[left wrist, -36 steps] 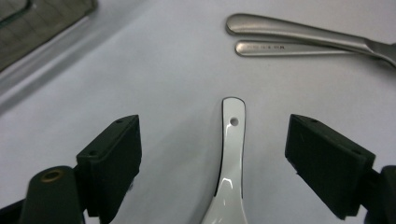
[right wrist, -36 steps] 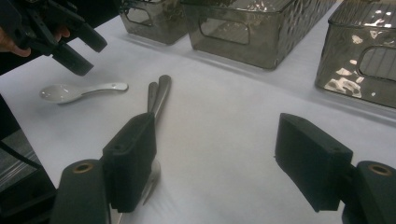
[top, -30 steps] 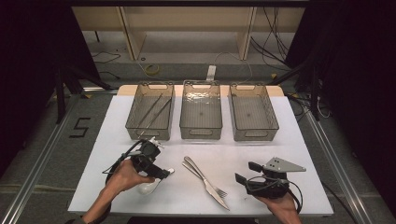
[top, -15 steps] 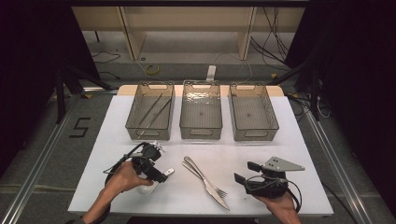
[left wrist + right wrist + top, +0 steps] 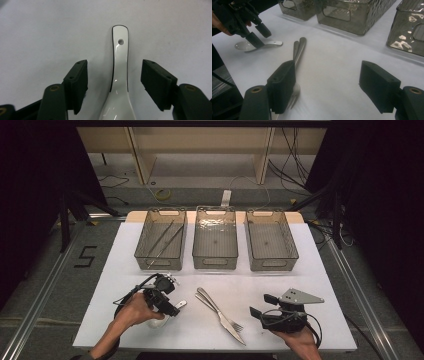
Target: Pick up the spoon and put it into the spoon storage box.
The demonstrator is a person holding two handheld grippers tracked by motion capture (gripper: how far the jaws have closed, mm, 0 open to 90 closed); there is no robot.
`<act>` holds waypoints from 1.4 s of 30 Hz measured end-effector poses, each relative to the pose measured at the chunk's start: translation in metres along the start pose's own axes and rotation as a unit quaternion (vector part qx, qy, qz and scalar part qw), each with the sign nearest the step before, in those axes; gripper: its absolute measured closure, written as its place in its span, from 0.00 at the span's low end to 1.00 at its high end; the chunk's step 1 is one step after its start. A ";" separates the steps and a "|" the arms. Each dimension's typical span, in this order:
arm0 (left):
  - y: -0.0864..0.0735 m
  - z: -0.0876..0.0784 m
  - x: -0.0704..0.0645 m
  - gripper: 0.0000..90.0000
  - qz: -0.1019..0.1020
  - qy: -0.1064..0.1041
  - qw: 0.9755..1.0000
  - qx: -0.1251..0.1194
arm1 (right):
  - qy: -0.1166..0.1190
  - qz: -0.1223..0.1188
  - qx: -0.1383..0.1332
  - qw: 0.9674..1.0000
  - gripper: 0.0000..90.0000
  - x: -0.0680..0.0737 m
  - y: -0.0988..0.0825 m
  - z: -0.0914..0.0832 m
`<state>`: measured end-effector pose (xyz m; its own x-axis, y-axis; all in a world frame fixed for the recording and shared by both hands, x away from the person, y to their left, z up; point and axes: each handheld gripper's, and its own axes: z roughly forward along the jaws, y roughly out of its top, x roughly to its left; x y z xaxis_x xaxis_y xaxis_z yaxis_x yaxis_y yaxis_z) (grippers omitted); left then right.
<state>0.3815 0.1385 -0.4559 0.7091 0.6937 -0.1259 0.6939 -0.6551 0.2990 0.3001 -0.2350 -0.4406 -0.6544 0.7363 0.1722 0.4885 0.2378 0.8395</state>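
**Desk:** What is nearest you on the white bench (image 5: 310,270)?

**Caption:** Your left claw (image 5: 113,86) straddles a glossy white ceramic soup spoon (image 5: 120,82) lying flat near the front left edge. The jaws have just been closing, yet in the left claw's view bare bench shows between each pad and the handle, so the claw is released and nothing is gripped. Your right claw (image 5: 332,87) hovers at the front right with jaws apart and nothing between them.

**Desk:** How does the spoon look?

**Caption:** Smooth and shiny, with a thin dark rim line and a small round hole near the handle's squared end. The handle points away from you between the pads and the bowl lies under the claw. Expect a slick surface once you clamp.

**Desk:** And beyond it?

**Caption:** At mid-bench a steel fork (image 5: 231,319) and a second piece of steel cutlery (image 5: 210,299) lie crossed at the handles, loose. Farther back stand three smoked-plastic bins in a row: the left bin (image 5: 142,245) holds slim metal sticks (image 5: 165,239), while the middle bin (image 5: 196,245) and right bin (image 5: 292,245) look bare.

**Desk:** Progress?

**Caption:** Early, by the look of it. One sort of utensil is binned, while the spoon is yet to be lifted and the fork pair is untouched.
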 end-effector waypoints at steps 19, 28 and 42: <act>0.001 0.007 -0.003 0.76 0.029 0.004 0.999 0.017 | -0.006 -0.001 0.005 1.000 0.34 0.001 -0.001 0.000; 0.000 0.008 -0.006 0.83 0.044 0.006 0.999 0.012 | -0.009 -0.005 0.008 1.000 0.34 0.001 -0.001 0.000; -0.001 -0.012 0.000 0.84 0.038 0.009 0.999 -0.031 | -0.014 -0.009 0.009 1.000 0.34 0.003 0.000 -0.001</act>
<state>0.3794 0.1431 -0.4445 0.7567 0.6483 -0.0846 0.6290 -0.6866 0.3647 0.2973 -0.2335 -0.4392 -0.6467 0.7494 0.1423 0.4876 0.2627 0.8326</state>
